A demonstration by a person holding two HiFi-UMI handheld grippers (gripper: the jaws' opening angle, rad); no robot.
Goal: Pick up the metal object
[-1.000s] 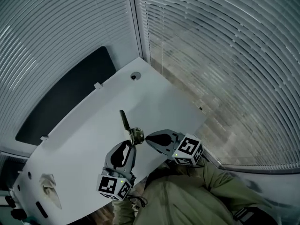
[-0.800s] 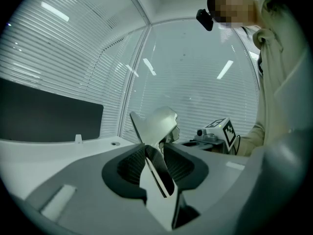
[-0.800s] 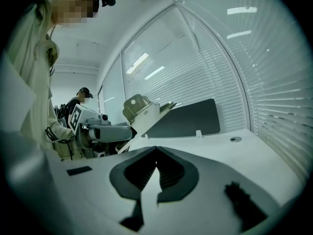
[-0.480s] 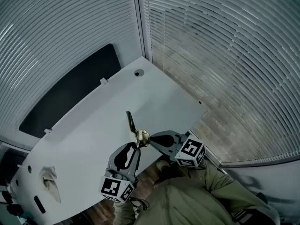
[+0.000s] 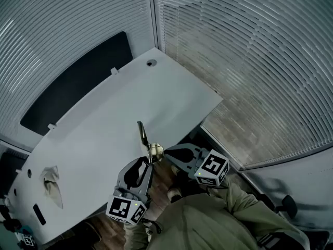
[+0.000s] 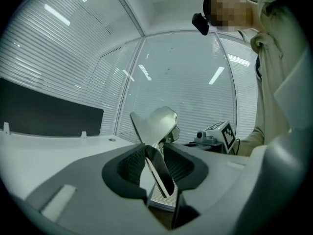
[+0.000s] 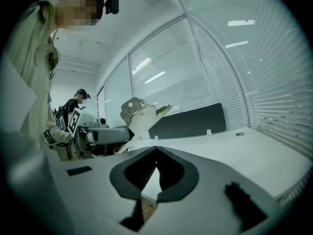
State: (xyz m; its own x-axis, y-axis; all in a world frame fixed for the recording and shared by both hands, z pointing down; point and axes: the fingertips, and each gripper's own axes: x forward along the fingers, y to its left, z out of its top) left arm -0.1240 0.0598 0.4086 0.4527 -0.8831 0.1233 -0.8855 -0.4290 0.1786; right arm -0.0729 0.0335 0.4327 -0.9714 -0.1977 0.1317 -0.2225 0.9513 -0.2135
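The left gripper (image 5: 148, 159) still clamps the metal object (image 5: 155, 150), now lifted over the table (image 5: 104, 119) edge. The right gripper (image 5: 165, 153), at 3 o'clock, stays closed and empty. The pick-up seems done.

A table (image 5: 104, 119) runs from the lower left up to a far corner, where a round hole (image 5: 151, 63) sits in its top. A panel (image 5: 73, 87) stands behind its far long edge, and window blinds (image 5: 250, 61) rise behind that and along the right side. A cloth (image 5: 52, 184) lies on the table near its left end, well apart from everything else. Over the near edge, towards the middle, a metal object (image 5: 148, 142) stands upright between the jaws of the left gripper (image 5: 147, 163). The right gripper (image 5: 167, 152) is just to the object's right, pointing left at it. The person's sleeve (image 5: 208, 217) is below both, off the table.
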